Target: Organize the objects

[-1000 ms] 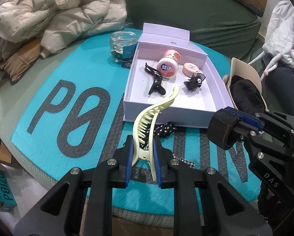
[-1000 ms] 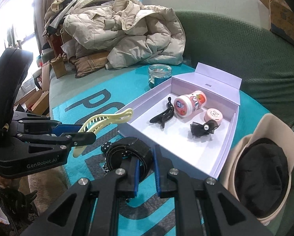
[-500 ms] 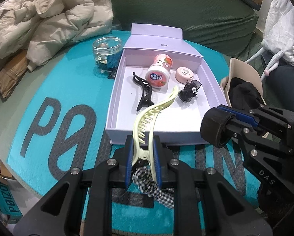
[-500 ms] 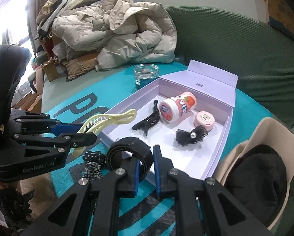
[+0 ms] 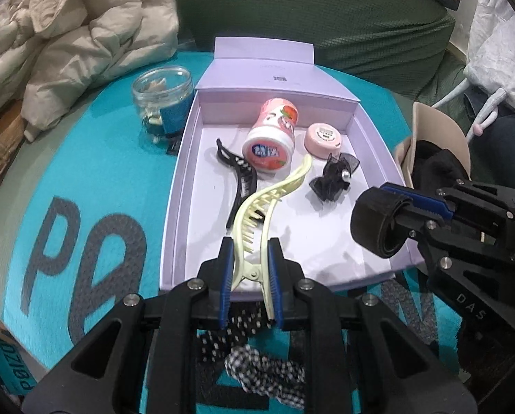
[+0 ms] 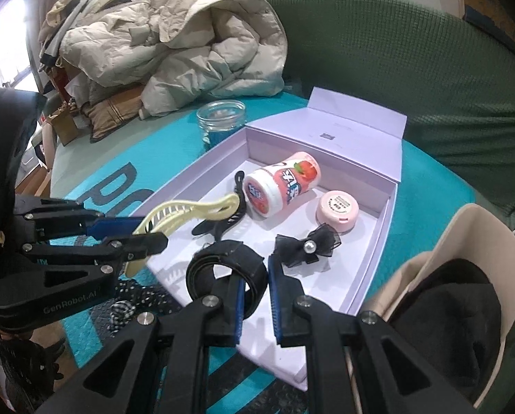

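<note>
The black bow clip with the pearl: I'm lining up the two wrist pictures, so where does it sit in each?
Left wrist view: the black bow clip lies right of centre in the lavender box, just below the pink round tin.
Right wrist view: the clip lies near the picture's centre, just beyond the right gripper.
Shared landmark: the pink round tin, next to the bow in both.
</note>
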`<state>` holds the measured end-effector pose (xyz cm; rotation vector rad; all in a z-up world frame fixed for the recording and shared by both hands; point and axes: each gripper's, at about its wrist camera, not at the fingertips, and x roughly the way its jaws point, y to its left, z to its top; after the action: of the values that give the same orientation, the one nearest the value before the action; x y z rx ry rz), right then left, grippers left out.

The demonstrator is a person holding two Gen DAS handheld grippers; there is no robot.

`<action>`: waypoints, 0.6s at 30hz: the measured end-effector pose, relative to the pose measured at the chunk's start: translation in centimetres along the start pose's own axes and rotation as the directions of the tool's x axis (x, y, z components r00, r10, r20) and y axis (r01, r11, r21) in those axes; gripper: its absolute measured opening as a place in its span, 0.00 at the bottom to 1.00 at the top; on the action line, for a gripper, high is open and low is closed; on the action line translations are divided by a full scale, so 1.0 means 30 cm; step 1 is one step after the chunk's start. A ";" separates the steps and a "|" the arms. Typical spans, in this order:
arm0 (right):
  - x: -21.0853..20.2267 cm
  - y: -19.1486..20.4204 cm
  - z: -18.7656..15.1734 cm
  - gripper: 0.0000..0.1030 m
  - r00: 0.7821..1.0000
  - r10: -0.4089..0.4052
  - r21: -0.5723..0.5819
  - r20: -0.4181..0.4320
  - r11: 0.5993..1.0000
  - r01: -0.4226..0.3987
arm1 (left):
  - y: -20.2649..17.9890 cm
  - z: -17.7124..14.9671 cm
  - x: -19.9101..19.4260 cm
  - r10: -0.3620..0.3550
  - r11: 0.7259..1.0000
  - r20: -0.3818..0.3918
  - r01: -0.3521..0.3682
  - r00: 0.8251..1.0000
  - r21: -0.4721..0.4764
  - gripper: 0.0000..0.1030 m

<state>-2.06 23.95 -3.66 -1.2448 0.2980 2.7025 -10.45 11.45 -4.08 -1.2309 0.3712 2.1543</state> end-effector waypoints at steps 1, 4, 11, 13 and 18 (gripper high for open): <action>0.007 -0.005 0.004 0.12 1.000 -0.002 0.003 -0.003 1.000 0.002 | 0.000 0.009 0.008 0.002 1.000 -0.002 -0.002 1.000 0.005 0.17; 0.027 -0.016 0.018 0.12 1.000 0.000 0.004 -0.010 1.000 0.000 | 0.004 0.031 0.028 -0.005 1.000 -0.007 0.005 1.000 0.010 0.17; 0.056 -0.037 0.055 0.12 1.000 -0.009 0.002 -0.009 1.000 0.009 | 0.005 0.077 0.058 -0.011 1.000 0.004 0.011 1.000 0.027 0.17; 0.060 -0.043 0.073 0.12 1.000 -0.015 0.005 -0.005 1.000 0.015 | 0.011 0.093 0.067 -0.020 1.000 0.005 0.020 1.000 0.023 0.17; 0.069 -0.058 0.114 0.12 1.000 -0.026 0.013 0.008 1.000 0.026 | 0.020 0.126 0.076 -0.026 1.000 0.026 0.026 0.999 0.018 0.17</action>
<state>-5.53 26.58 -3.27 -1.2256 0.2948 2.6786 -14.23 13.83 -4.07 -1.1902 0.3606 2.1386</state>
